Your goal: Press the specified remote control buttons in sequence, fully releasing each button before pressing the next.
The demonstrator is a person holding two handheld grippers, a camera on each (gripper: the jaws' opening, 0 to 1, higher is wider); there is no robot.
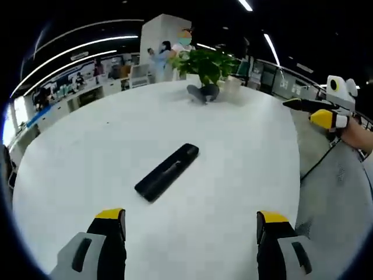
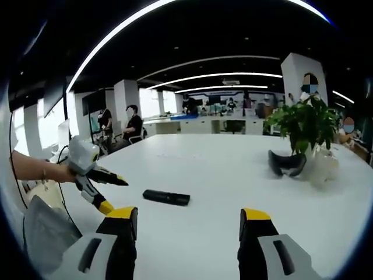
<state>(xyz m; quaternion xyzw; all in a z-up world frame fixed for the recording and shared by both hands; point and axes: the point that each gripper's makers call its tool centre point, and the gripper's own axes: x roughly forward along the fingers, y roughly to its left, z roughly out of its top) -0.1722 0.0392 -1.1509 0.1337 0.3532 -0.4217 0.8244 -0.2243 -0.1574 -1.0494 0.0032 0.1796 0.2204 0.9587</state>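
A black remote control [image 1: 167, 172] lies flat on the white round table [image 1: 76, 151], its long side running diagonally. My left gripper [image 1: 191, 224] hovers just short of it, open, nothing between its yellow-tipped jaws. In the right gripper view the remote [image 2: 166, 197] sits ahead and a little left of my right gripper [image 2: 187, 227], which is open and holds nothing. The left gripper [image 2: 116, 194] enters that view from the left, held in a hand beside the remote. The right gripper [image 1: 300, 112] shows at the table's right edge in the left gripper view.
A potted green plant [image 1: 207, 64] [image 2: 303, 125] stands at the far side of the table, with a dark curved object [image 1: 201, 93] [image 2: 287, 164] at its foot. Several people and desks are in the office behind. The floor [image 1: 332, 192] lies beyond the table's right edge.
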